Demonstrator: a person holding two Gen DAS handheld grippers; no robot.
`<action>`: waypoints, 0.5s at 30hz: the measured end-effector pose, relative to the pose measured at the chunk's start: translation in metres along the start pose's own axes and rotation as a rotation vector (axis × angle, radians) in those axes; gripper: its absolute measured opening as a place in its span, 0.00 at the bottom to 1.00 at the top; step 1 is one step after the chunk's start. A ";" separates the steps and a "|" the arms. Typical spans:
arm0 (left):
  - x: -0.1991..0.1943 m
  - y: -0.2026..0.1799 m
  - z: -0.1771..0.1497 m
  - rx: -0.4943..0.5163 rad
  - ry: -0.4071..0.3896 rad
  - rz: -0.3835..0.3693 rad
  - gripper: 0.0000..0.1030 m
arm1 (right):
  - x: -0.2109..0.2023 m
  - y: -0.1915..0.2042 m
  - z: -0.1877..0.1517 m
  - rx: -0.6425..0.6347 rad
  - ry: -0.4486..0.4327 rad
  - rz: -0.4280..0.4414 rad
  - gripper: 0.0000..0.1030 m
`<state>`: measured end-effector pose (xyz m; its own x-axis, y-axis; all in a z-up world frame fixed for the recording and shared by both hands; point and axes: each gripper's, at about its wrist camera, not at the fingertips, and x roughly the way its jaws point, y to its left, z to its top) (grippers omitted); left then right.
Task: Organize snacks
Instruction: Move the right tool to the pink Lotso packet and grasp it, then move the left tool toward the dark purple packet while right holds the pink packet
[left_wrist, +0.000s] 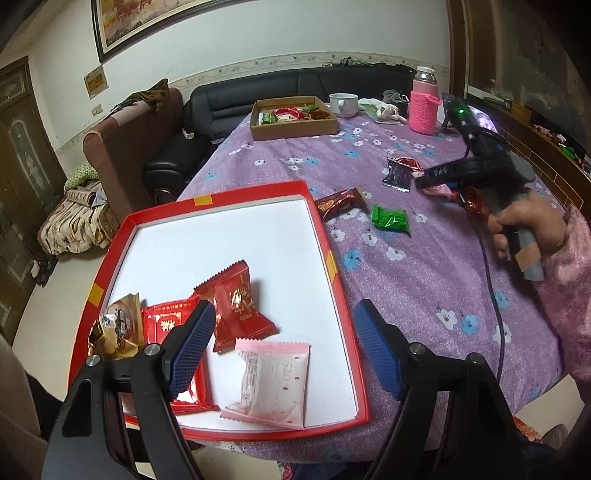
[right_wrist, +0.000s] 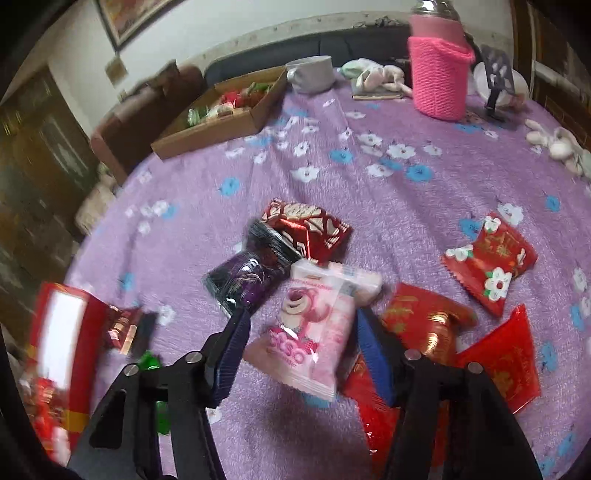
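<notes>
Your left wrist view looks down and forward from close above the red tray (left_wrist: 334, 280), at the worktop's near edge, facing the cardboard box (left_wrist: 293, 127) far beyond the tray. Your right wrist view sits low and close over the loose packets to the right of the red tray (right_wrist: 83, 354), facing the same way; it is blurred. Both share the tray, the box, the pink-sleeved bottle (left_wrist: 423, 109) (right_wrist: 439, 83) and the flowered cloth (left_wrist: 369, 155) (right_wrist: 369, 184)
</notes>
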<state>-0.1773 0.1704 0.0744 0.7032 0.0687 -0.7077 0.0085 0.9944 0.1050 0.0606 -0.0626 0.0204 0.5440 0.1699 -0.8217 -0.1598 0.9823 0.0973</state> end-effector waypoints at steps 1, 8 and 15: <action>0.000 0.001 -0.001 -0.007 0.004 -0.002 0.76 | 0.000 0.004 -0.002 -0.025 -0.014 -0.034 0.38; 0.004 -0.009 0.014 0.007 0.015 -0.001 0.76 | -0.007 -0.012 -0.014 -0.016 -0.102 0.056 0.35; 0.005 -0.031 0.023 0.007 0.008 -0.015 0.76 | -0.037 -0.059 -0.006 0.174 -0.251 0.310 0.35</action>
<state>-0.1576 0.1376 0.0841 0.6976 0.0546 -0.7144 0.0241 0.9947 0.0996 0.0448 -0.1276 0.0412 0.6789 0.4517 -0.5788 -0.2178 0.8767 0.4288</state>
